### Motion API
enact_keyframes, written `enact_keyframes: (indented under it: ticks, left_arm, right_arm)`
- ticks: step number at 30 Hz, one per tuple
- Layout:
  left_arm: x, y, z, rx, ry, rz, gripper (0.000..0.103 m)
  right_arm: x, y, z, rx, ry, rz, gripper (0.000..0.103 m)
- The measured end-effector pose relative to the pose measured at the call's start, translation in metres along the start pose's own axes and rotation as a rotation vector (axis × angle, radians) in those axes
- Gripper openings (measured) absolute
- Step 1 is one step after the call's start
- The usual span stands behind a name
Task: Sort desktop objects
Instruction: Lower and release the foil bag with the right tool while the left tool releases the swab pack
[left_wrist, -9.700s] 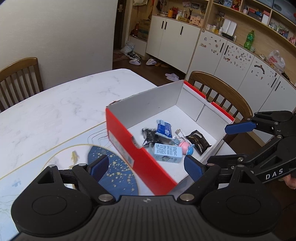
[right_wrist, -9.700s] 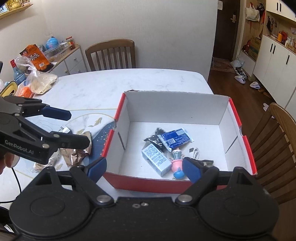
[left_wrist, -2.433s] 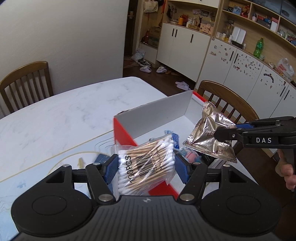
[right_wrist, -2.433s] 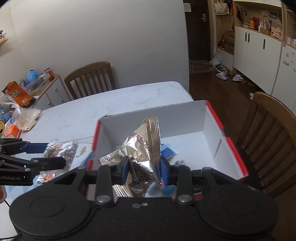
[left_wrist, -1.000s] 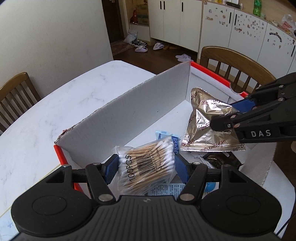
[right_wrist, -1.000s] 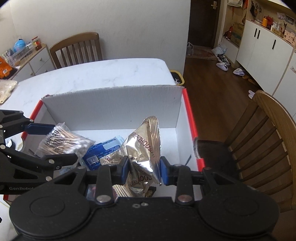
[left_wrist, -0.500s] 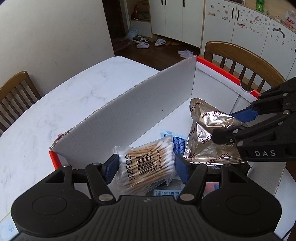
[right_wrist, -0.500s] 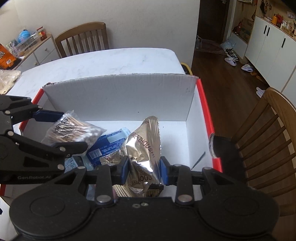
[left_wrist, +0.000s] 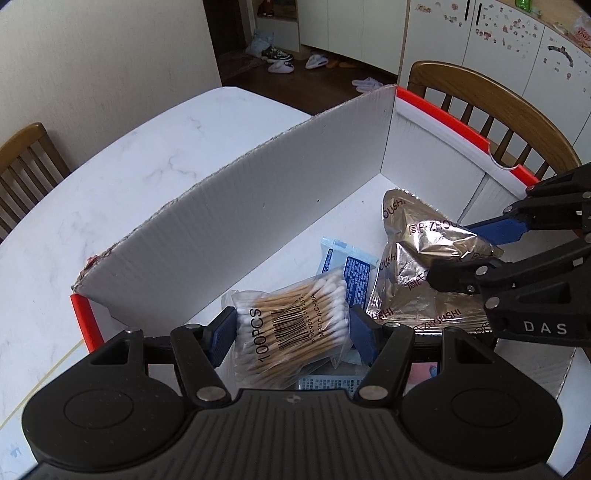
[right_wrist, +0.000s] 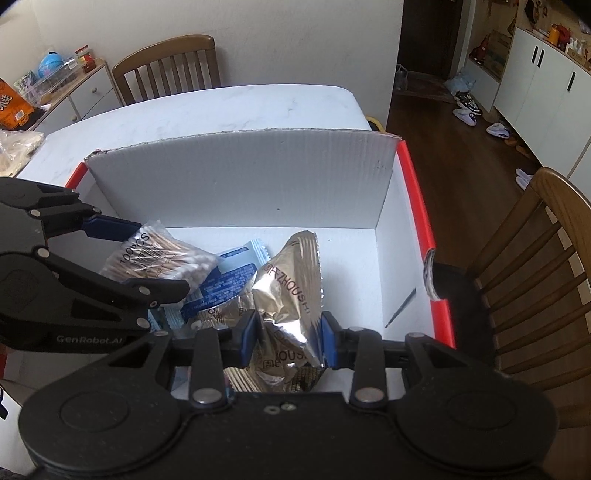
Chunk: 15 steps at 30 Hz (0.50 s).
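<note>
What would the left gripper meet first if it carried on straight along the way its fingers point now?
Probably the blue sachet lying ahead of the left gripper and its cotton swab pack; beyond that, the box wall. Depth is uncertain.

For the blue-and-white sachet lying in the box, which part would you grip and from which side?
Grip the blue-and-white sachet by its crimped far end, coming from above on the side towards the box's tall wall. That end lies bare; the cotton swab pack and foil bag overlap the rest.
</note>
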<state>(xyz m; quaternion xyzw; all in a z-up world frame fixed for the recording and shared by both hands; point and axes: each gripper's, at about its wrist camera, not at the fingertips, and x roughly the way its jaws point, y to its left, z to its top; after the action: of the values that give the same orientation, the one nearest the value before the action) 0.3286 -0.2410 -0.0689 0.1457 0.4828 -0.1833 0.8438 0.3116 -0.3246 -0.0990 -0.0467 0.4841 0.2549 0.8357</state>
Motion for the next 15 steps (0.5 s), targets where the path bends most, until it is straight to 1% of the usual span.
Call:
enact_keyframes:
  ticks: [6,9,11,15]
  left_arm:
    - [-0.001,0.003,-0.001,-0.028,0.014,-0.014,0.065]
    - [-0.002,0.002,-0.001,-0.030,0.013,-0.011,0.066]
    - [-0.004,0.001,-0.001,-0.027,0.011,0.003,0.068]
    - [-0.009,0.002,-0.002,-0.032,-0.002,0.011,0.070]
  right_arm:
    - [-0.004,0.001,0.001,-0.017,-0.008,-0.015,0.044]
    - [-0.007,0.001,0.001,-0.016,-0.015,-0.013,0.049]
    - [-0.011,0.002,0.001,-0.021,-0.027,-0.020,0.055]
    - [-0.020,0.002,0.002,-0.020,-0.043,-0.015,0.059]
